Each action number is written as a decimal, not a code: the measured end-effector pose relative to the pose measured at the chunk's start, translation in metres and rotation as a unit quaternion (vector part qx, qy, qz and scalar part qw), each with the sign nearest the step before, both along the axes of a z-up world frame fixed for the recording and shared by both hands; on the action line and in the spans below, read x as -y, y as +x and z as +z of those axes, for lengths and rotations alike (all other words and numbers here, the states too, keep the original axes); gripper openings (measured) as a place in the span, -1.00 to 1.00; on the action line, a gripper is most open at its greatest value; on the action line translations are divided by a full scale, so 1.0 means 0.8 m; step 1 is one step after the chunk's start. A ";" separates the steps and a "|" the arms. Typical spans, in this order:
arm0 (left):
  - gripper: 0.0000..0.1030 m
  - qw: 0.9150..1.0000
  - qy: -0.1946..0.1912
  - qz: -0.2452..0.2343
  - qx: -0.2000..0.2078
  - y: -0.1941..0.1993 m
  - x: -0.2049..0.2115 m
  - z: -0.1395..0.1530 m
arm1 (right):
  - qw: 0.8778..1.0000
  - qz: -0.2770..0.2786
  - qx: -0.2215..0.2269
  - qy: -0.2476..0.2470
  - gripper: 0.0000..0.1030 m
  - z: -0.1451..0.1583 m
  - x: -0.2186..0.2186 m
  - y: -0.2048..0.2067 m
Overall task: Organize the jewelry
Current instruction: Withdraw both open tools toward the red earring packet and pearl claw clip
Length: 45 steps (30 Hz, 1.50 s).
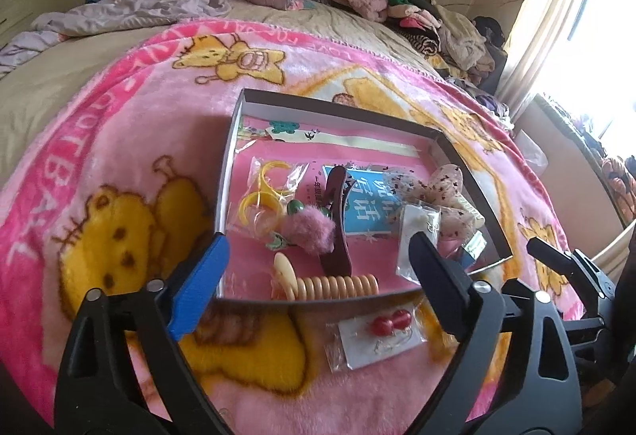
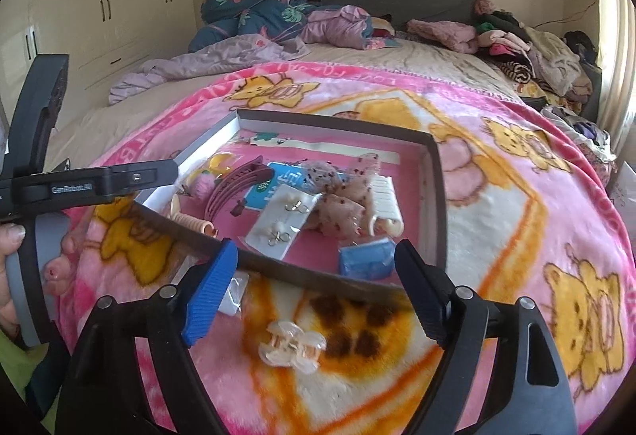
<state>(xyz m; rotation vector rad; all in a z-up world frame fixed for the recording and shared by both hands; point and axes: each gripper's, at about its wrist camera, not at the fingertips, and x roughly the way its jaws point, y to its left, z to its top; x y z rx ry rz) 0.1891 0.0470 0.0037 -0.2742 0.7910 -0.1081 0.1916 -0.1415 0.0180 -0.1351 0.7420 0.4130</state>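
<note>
A shallow dark-rimmed box lies on the pink bear blanket. Inside it are bagged yellow rings, a pink pompom, a maroon hair clip, a cream coil band, an earring card and a floral bow clip. My left gripper hangs open over the box's near edge, holding nothing. A card of red bead earrings lies on the blanket below it. My right gripper is open and empty, above a clear claw clip outside the box.
A person's hand holds the left gripper's handle at the left edge. Piled clothes and a crumpled quilt cover the far bed. A wardrobe stands at the left, and a curtained window at the right.
</note>
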 end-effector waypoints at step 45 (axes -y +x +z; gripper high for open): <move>0.77 0.998 0.058 -0.005 -0.032 -0.108 0.030 -0.032 | 0.999 0.014 -0.033 -0.006 0.53 -0.046 0.026 -0.071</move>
